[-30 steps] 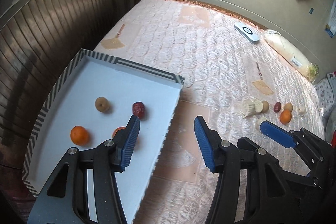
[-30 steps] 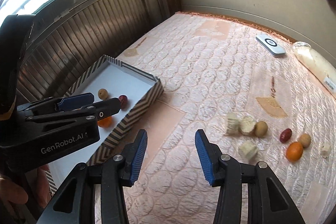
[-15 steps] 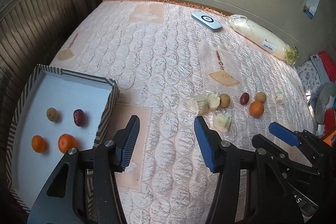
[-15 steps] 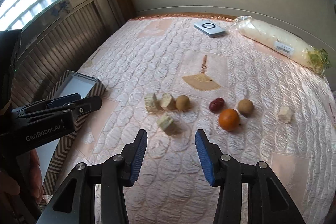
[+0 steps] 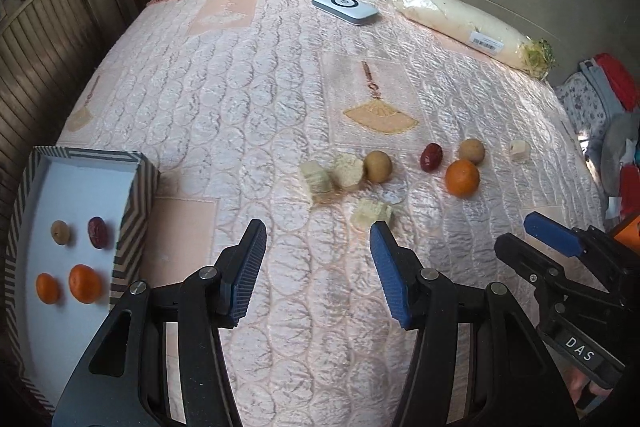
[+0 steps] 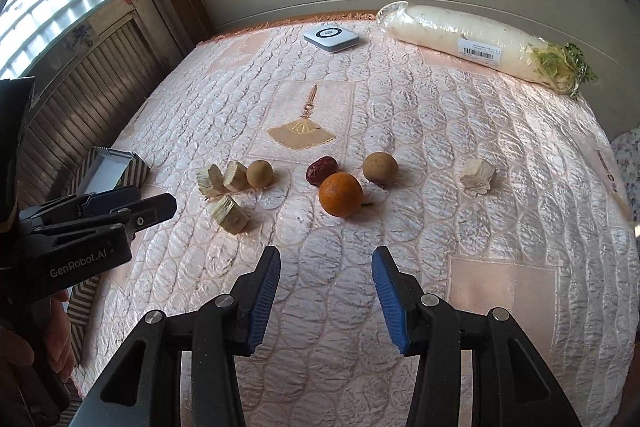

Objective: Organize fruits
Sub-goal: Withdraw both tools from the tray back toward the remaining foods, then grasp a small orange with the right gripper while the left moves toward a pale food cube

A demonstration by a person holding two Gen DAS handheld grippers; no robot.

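Observation:
On the pink quilted mat lie an orange [image 6: 340, 194], a red date [image 6: 321, 169], two brown longans [image 6: 380, 167] [image 6: 259, 173] and several pale cut chunks [image 6: 229, 214]. They also show in the left wrist view, with the orange [image 5: 462, 177] at the right. A striped box [image 5: 132, 211] at the left holds two oranges [image 5: 84, 283], a date [image 5: 97, 232] and a longan [image 5: 60, 231]. My left gripper [image 5: 318, 267] is open and empty, near the chunks. My right gripper [image 6: 326, 297] is open and empty, just short of the orange.
A wrapped white radish [image 6: 476, 45] and a white-grey device [image 6: 330, 37] lie at the far edge by the wall. One pale chunk [image 6: 477, 177] sits apart at the right. A slatted wooden wall [image 5: 36, 39] stands left; clothes [image 5: 600, 95] lie right of the mat.
Both grippers have swung right, away from the box and toward the loose fruit on the mat. The right gripper is now closer to the orange. Both stay open.

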